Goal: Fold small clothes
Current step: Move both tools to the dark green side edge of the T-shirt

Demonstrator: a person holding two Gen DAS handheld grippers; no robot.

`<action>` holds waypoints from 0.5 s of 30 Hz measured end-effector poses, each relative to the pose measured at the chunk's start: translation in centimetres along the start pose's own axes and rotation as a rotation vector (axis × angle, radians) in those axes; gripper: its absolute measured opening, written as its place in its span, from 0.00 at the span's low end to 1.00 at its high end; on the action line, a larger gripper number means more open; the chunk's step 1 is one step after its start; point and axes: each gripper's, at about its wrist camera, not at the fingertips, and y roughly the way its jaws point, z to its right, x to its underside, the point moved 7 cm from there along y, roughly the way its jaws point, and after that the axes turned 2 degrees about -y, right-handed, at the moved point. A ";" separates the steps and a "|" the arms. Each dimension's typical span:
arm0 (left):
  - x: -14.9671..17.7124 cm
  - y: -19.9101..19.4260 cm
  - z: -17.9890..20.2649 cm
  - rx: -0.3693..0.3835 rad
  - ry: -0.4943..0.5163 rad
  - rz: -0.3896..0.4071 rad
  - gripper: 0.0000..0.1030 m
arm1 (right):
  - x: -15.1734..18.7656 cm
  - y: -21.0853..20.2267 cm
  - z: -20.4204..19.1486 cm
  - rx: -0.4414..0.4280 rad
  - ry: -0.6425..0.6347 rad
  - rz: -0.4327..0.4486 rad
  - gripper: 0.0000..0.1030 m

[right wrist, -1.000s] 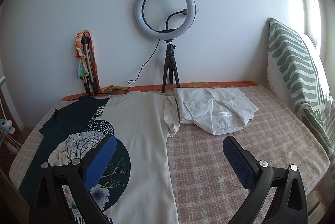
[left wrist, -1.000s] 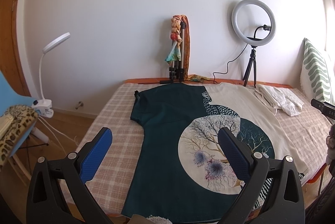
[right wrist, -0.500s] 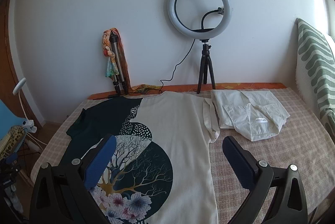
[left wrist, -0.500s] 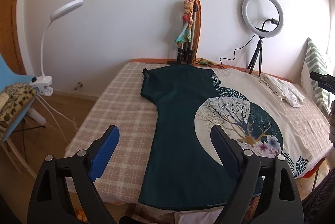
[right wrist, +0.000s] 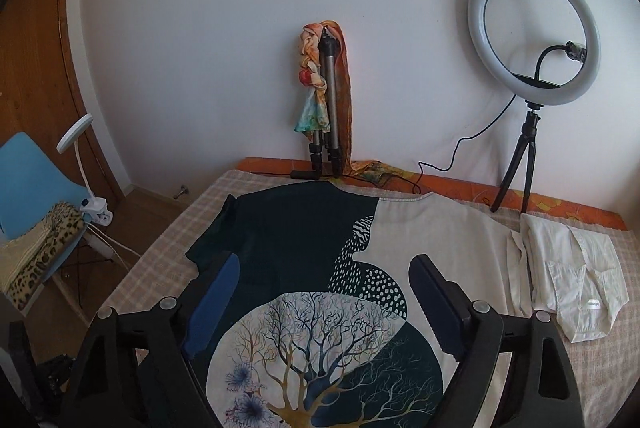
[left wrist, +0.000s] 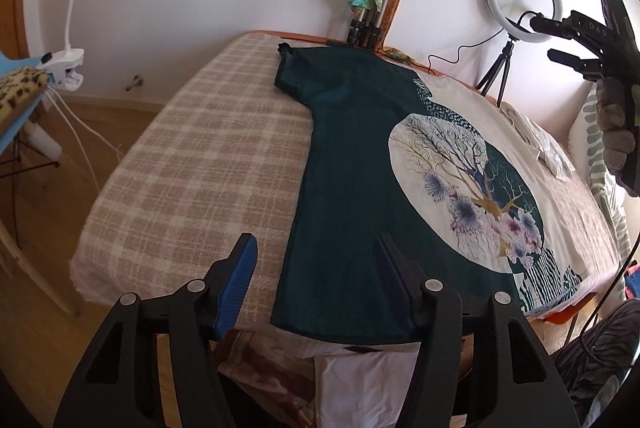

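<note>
A dark teal and cream short-sleeved T-shirt printed with a large tree-and-flower circle [left wrist: 404,164] lies spread flat, front up, on the bed covered in a beige and pink checked blanket [left wrist: 208,156], its hem at the near edge and its neck toward the wall. No fold is visible in it: both sleeves lie out to the sides and the body is at full length, so by my reading the folding of this garment has not begun. The left tongs [left wrist: 316,268] hang wide and empty just above the hem at the shirt's dark side edge, one blue-padded finger over the blanket and the other over the teal cloth. The right tongs [right wrist: 320,304] are likewise wide and empty, poised over the middle of the shirt near the top of the printed circle. A crumpled white collared shirt [right wrist: 576,280] lies just beside the cream sleeve; whether it counts as folded I cannot tell, though it looks loosely bundled rather than neat. What seems left is everything for the T-shirt: sleeves or sides turned in, then the length doubled over. A white ring light on a small black tripod [right wrist: 532,40] stands at the wall behind.
</note>
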 end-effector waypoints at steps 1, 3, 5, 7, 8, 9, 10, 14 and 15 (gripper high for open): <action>0.2 0.2 -0.1 0.004 -0.003 -0.010 0.58 | -0.5 1.0 -0.8 -0.032 0.006 -0.016 0.85; 0.5 0.5 -0.5 0.001 -0.006 -0.022 0.58 | -1.3 3.1 -2.3 -0.078 0.004 -0.041 0.81; 0.8 1.0 -0.9 0.005 -0.012 -0.042 0.58 | -2.1 5.4 -4.2 -0.108 -0.018 -0.067 0.79; 1.2 1.4 -1.2 0.013 -0.025 -0.064 0.58 | -3.0 7.6 -6.1 -0.142 -0.030 -0.104 0.77; 1.4 1.6 -1.3 0.014 -0.028 -0.071 0.58 | -3.4 8.7 -7.0 -0.159 -0.035 -0.119 0.77; 1.5 1.8 -1.4 0.013 -0.028 -0.079 0.58 | -3.8 9.6 -7.9 -0.172 -0.040 -0.130 0.77; 1.7 1.9 -1.5 0.014 -0.029 -0.086 0.58 | -4.2 10.6 -8.7 -0.182 -0.044 -0.139 0.77; 2.1 2.6 -1.8 0.018 -0.038 -0.109 0.58 | -5.4 14.9 -11.6 -0.214 -0.059 -0.185 0.77; 2.1 2.7 -1.9 0.019 -0.038 -0.114 0.58 | -5.6 16.0 -12.2 -0.220 -0.060 -0.197 0.77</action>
